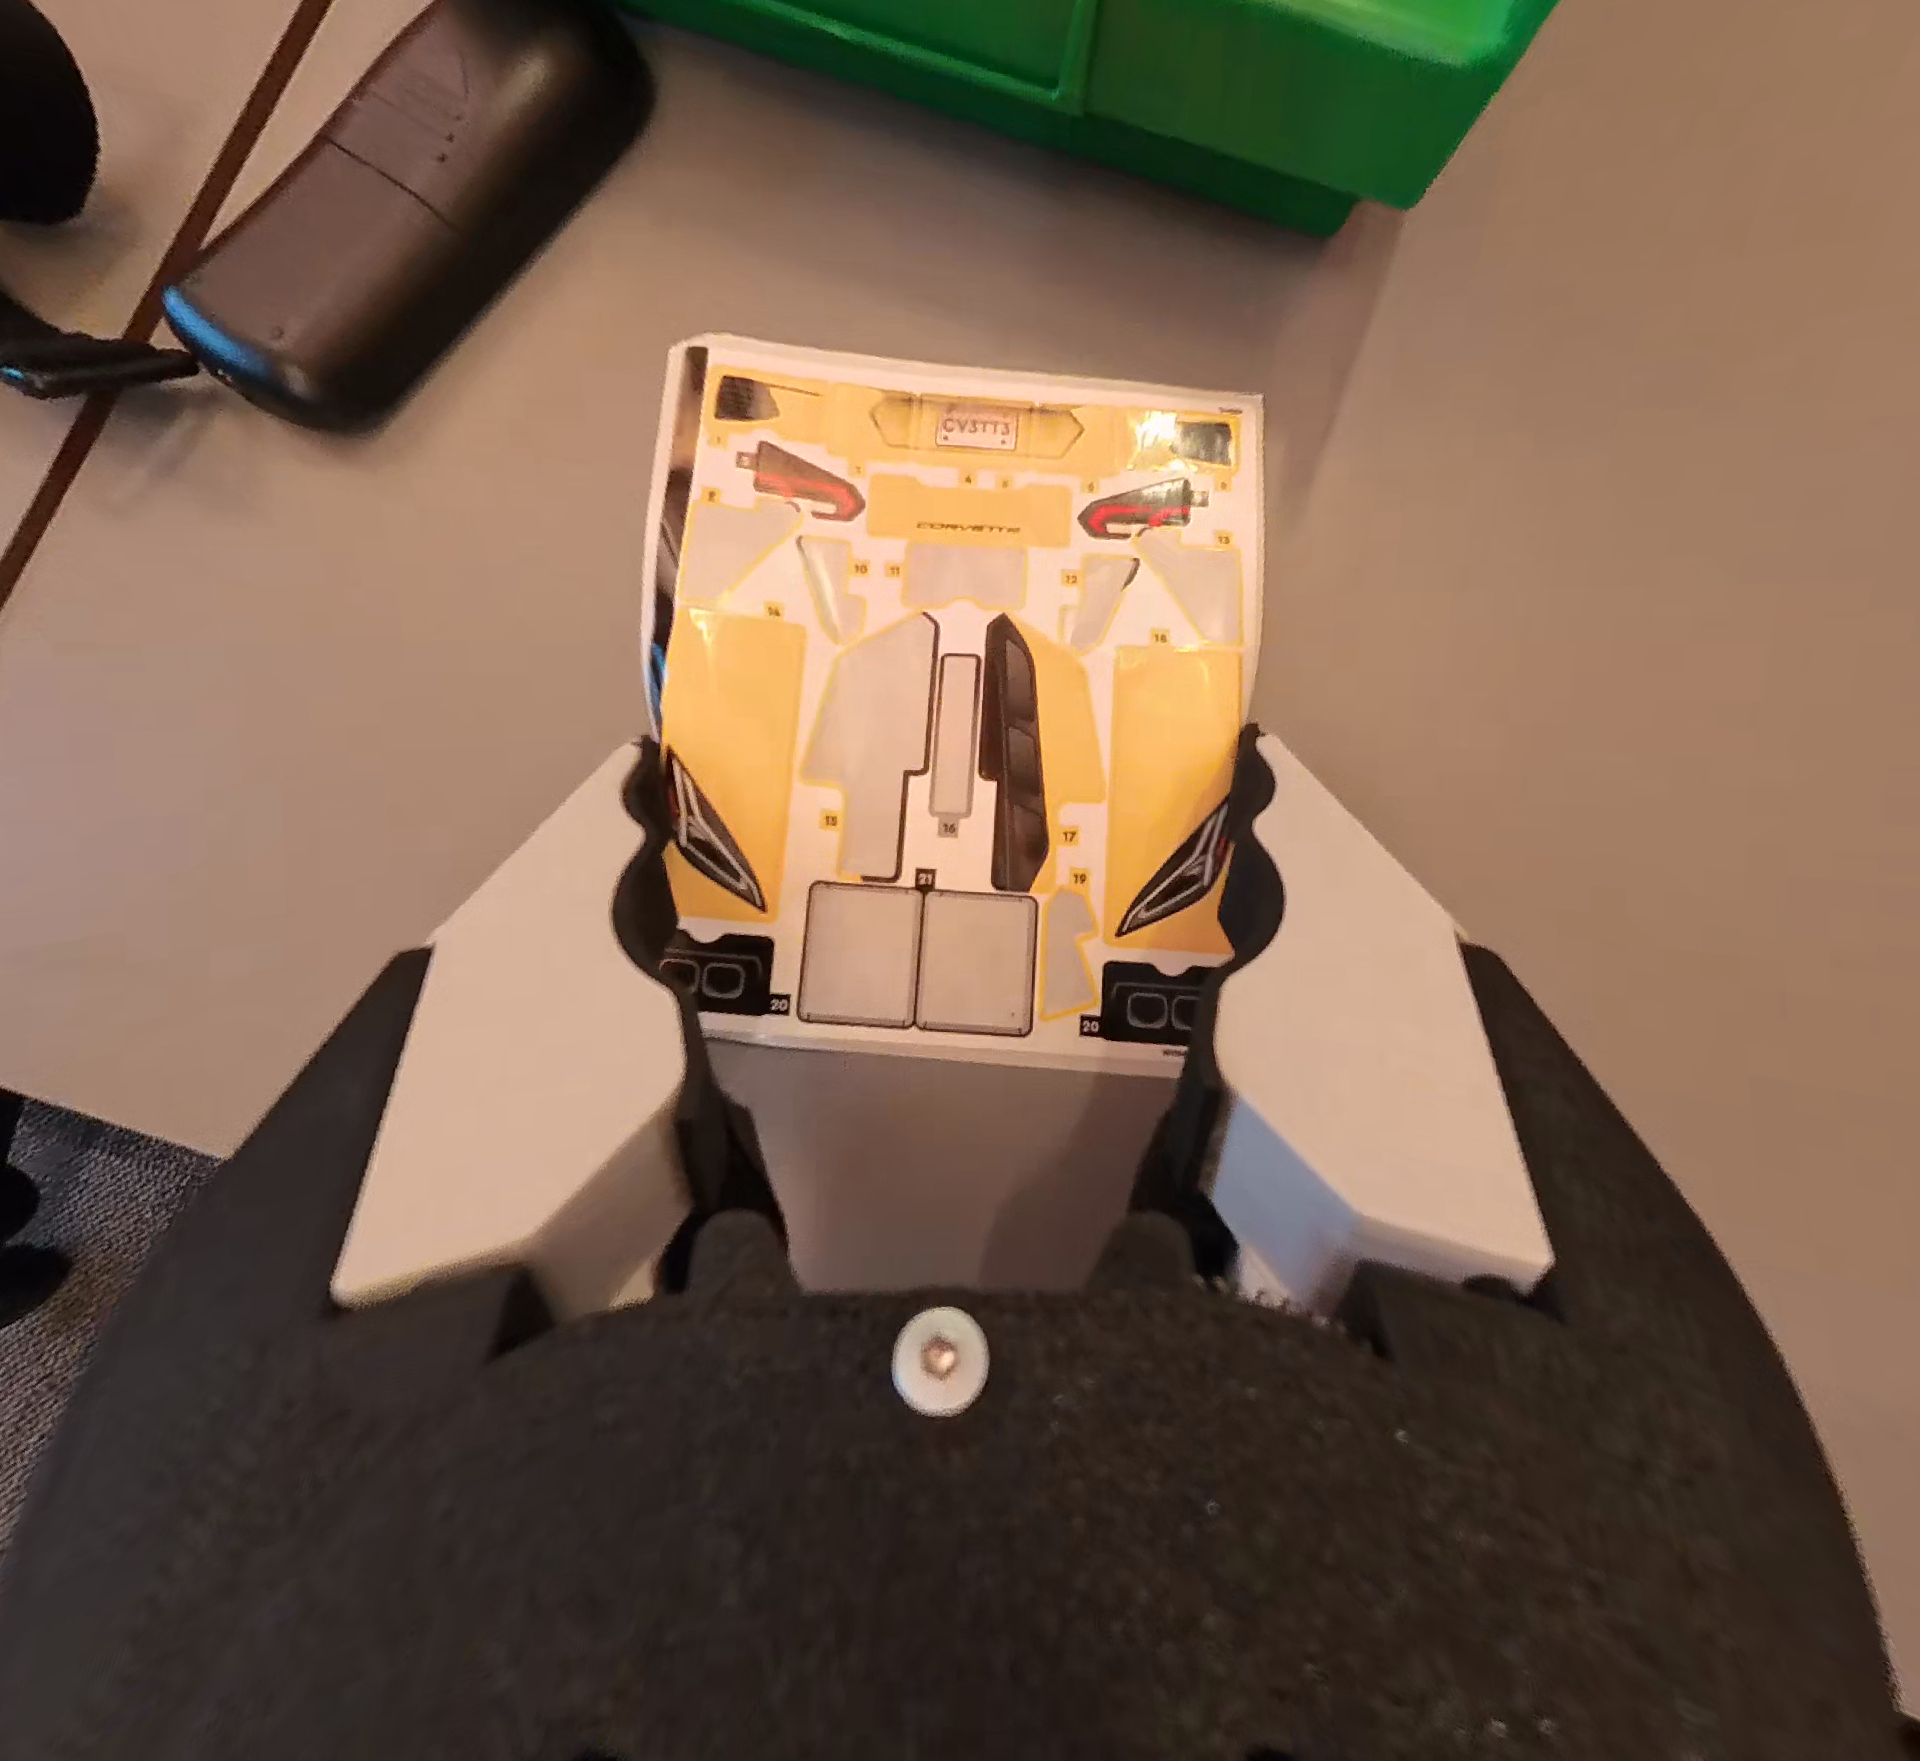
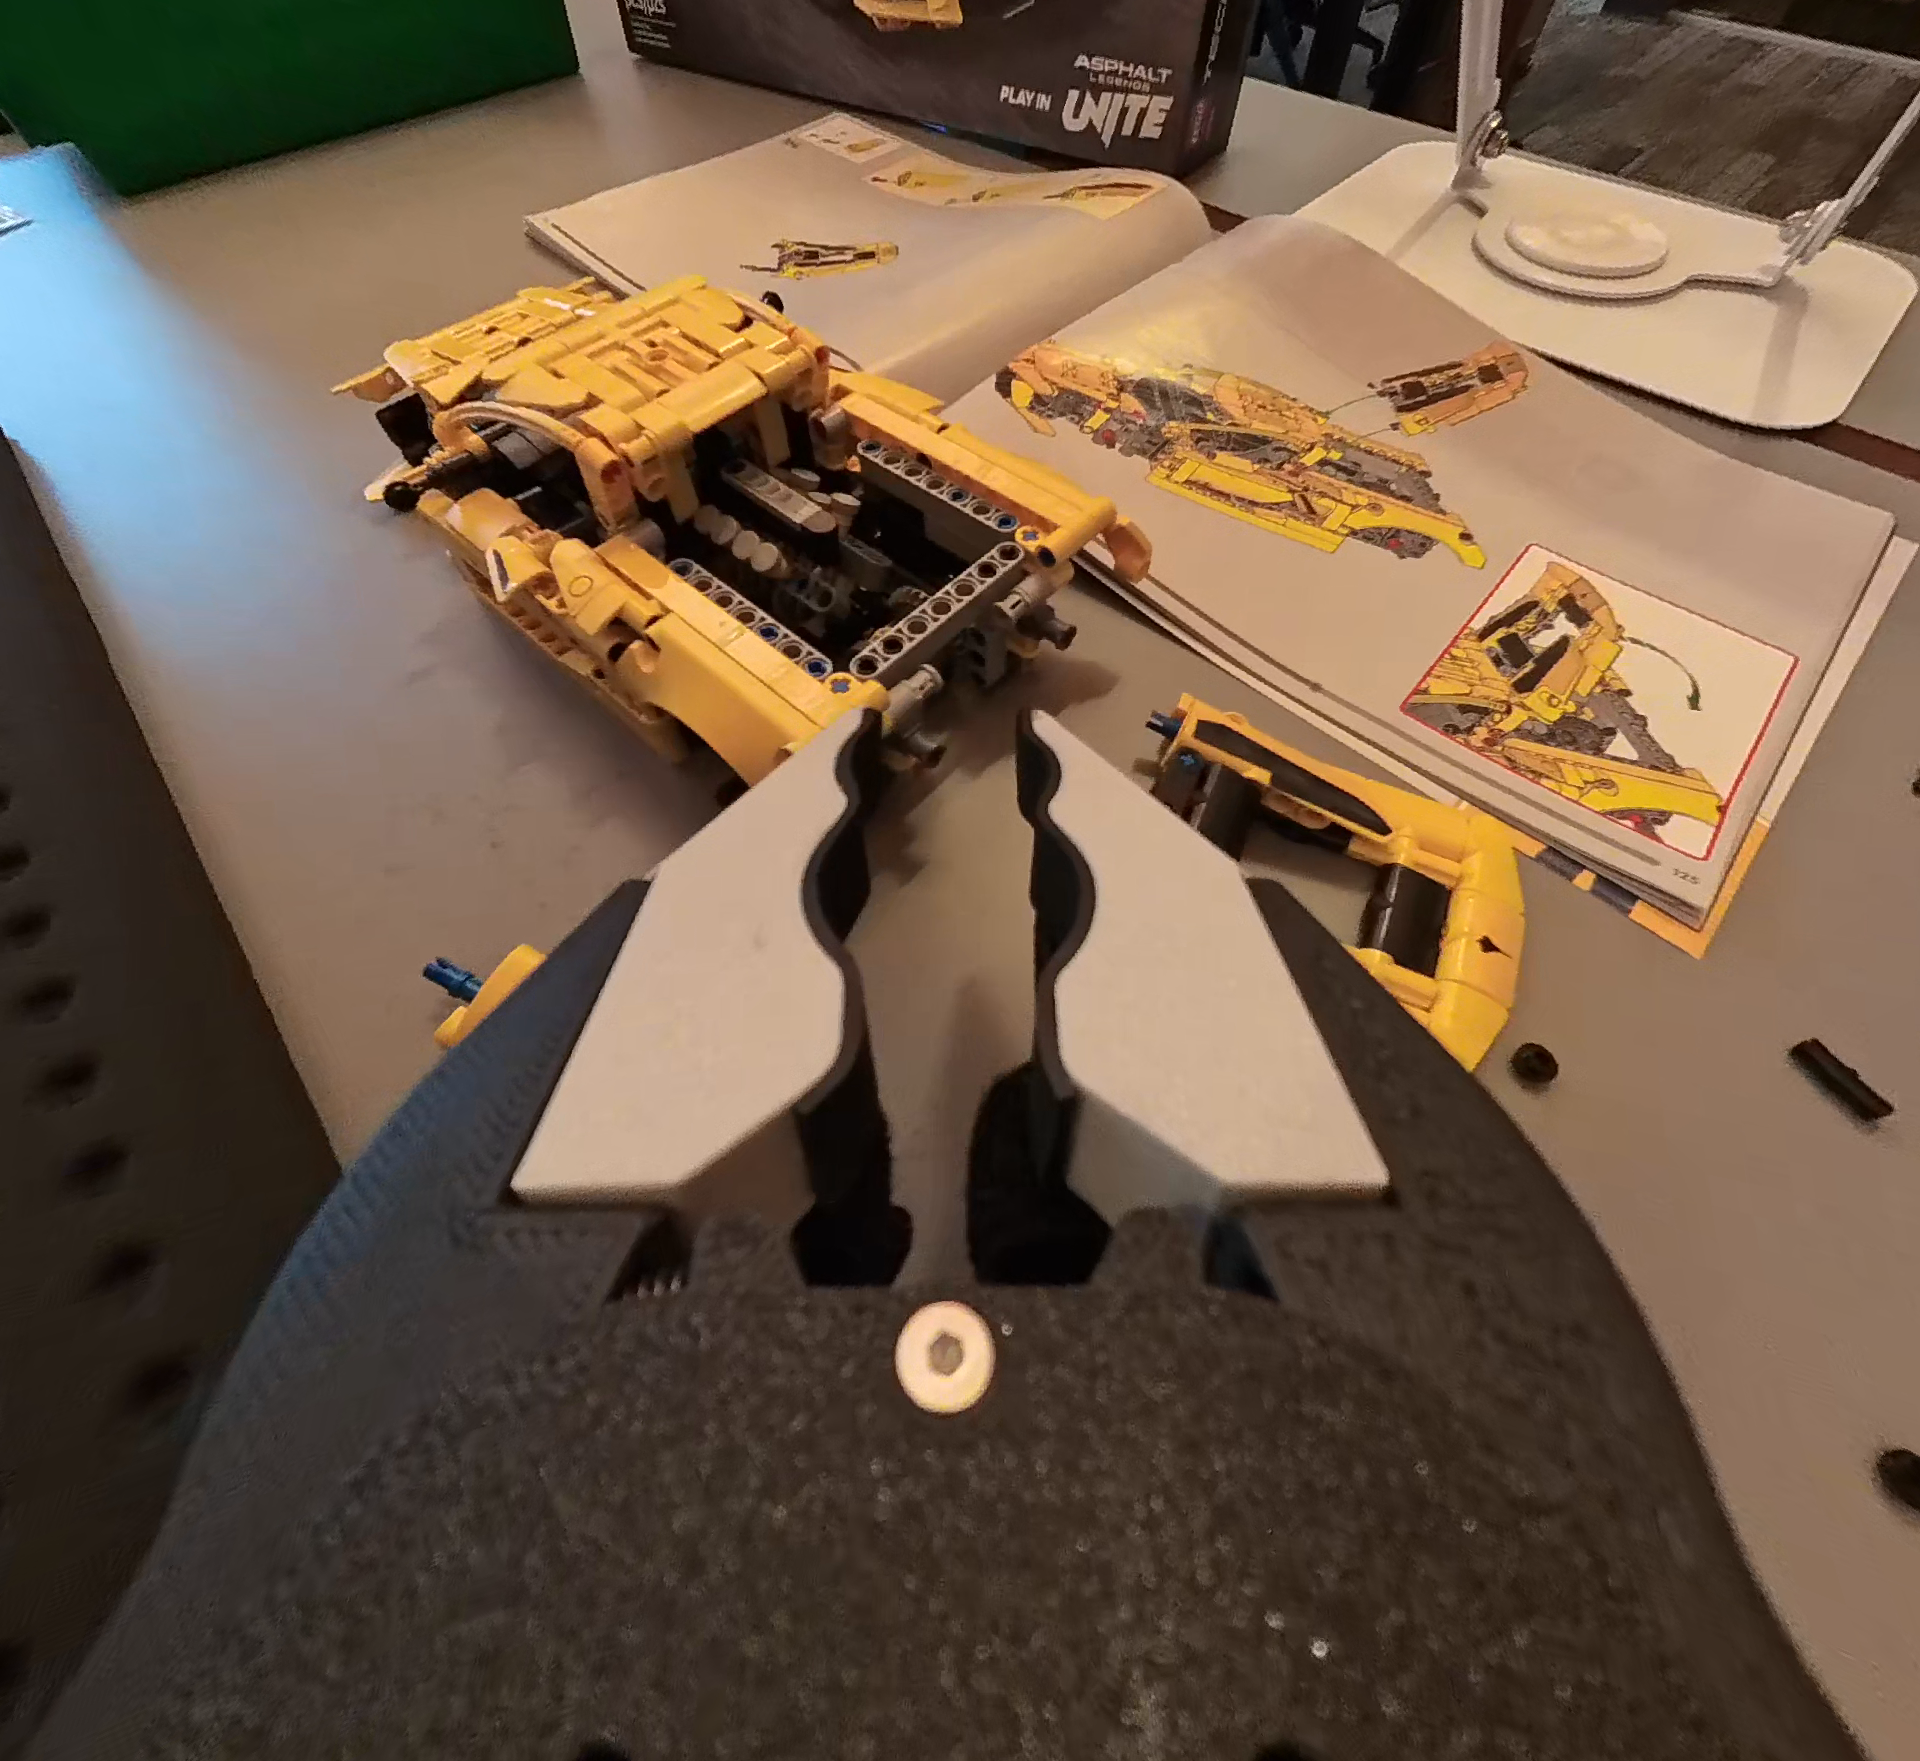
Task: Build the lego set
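- Left gripper [image 1: 945, 838]: we have the sticker sheet [image 1: 951, 672] between our fingers, jaws spread wide and pressing both of its side edges. It curves a little and looks lifted off the grey table [image 1: 312, 724], in front of the green bin [image 1: 1039, 38].
- Centre: the half-built yellow car [image 2: 717, 506] sits on the table with its engine bay uncovered, touching the open manual [image 2: 1299, 485].
- Right gripper [image 2: 940, 755]: jaws slightly apart, nothing in them, hanging just short of the car's rear.
- Right: loose yellow panel assembly [image 2: 1382, 880] beside the manual.
- We judge this a decal step; next we need a steady sheet and a fine peel.
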